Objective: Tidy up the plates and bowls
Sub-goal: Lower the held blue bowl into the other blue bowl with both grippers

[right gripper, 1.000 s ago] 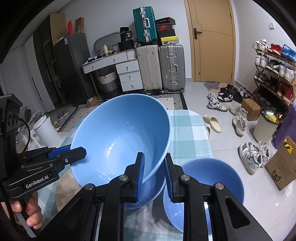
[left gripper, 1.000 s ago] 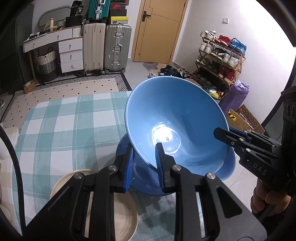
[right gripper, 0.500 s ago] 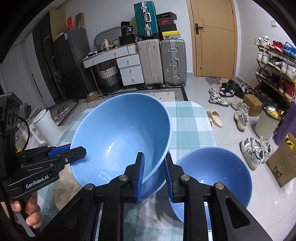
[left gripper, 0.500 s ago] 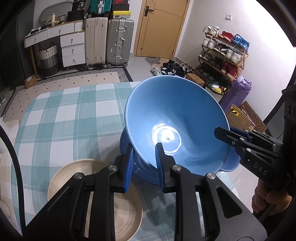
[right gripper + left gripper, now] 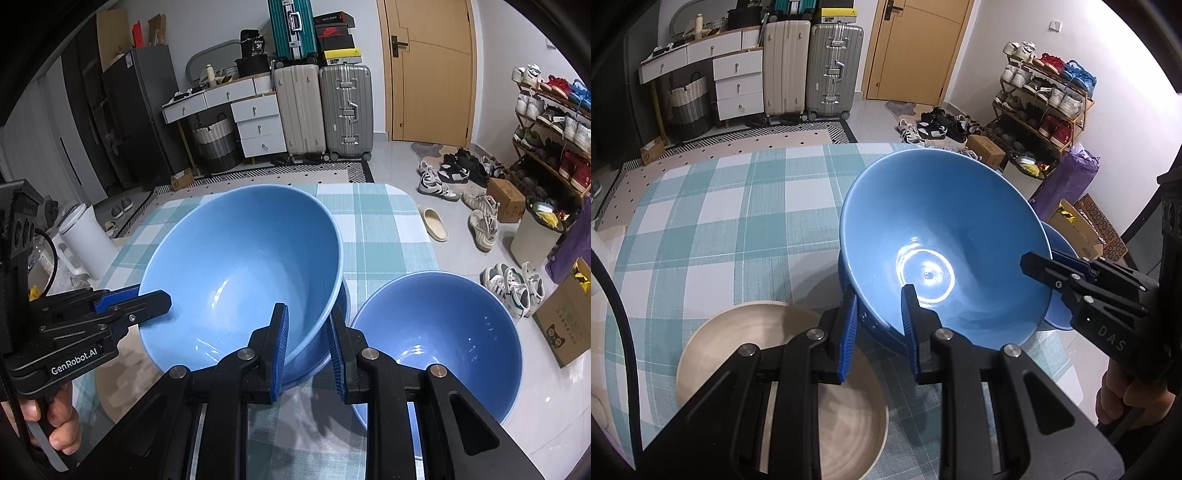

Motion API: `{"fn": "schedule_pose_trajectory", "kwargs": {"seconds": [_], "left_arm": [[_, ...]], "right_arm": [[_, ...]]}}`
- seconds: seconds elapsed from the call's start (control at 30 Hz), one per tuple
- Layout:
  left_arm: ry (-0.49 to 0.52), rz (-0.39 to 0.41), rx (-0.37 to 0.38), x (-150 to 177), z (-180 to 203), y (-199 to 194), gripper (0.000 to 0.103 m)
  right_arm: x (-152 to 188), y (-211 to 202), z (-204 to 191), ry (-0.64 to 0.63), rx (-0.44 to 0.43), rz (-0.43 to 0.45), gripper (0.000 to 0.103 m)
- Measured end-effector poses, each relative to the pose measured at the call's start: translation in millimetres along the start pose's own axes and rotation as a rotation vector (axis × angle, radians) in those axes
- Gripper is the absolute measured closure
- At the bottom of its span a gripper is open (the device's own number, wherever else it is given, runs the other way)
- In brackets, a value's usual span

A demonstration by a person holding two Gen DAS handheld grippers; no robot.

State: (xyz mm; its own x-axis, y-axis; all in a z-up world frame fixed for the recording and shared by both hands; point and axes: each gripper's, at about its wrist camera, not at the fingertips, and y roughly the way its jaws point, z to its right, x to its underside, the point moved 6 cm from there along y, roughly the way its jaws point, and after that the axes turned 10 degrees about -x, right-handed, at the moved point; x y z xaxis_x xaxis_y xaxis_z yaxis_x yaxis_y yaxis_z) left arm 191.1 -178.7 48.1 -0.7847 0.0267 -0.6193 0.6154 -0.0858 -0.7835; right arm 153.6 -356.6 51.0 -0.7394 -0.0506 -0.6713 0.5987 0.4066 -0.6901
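A large light-blue bowl [image 5: 942, 236] hangs between both grippers, held by its rim on opposite sides. My left gripper [image 5: 877, 295] is shut on the near rim in its own view, and my right gripper [image 5: 306, 314] is shut on the other side of the large bowl [image 5: 240, 273]. Directly under it sits a darker blue bowl [image 5: 875, 325], its edge showing below the held bowl [image 5: 343, 306]; I cannot tell whether they touch. Another blue bowl [image 5: 436, 332] stands to the right, near the table's edge. A beige plate [image 5: 768, 376] lies beneath my left gripper.
The table wears a teal-and-white check cloth [image 5: 720, 221], and its right edge drops off just past the blue bowls. A white jug [image 5: 85, 240] stands at the far left. Shoes, a shoe rack [image 5: 1041, 103] and cardboard boxes are on the floor beyond.
Both grippers have sunk toward the table with the large bowl still gripped. The bowl underneath and the beige plate now look closer and larger.
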Motion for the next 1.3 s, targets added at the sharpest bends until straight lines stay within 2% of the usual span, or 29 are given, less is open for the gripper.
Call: {"fn": "schedule_pose_trajectory", "kwargs": {"seconds": [0.57, 1.1, 1.3], "left_arm": [[0.040, -0.039, -0.052, 8.1, -6.5, 54.1, 0.084], [0.131, -0.029, -0.126, 16.0, -1.1, 65.6, 0.081], [0.167, -0.037, -0.147, 20.9, 3.3, 66.8, 0.077]], "right_arm": [[10.6, 32.0, -2.0, -0.043, 0.070, -0.042, 0.081], [21.9, 45.7, -6.4, -0.094, 0.118, -0.063, 0.080], [24.8, 50.9, -5.0, -0.103, 0.134, -0.069, 0.080]]}}
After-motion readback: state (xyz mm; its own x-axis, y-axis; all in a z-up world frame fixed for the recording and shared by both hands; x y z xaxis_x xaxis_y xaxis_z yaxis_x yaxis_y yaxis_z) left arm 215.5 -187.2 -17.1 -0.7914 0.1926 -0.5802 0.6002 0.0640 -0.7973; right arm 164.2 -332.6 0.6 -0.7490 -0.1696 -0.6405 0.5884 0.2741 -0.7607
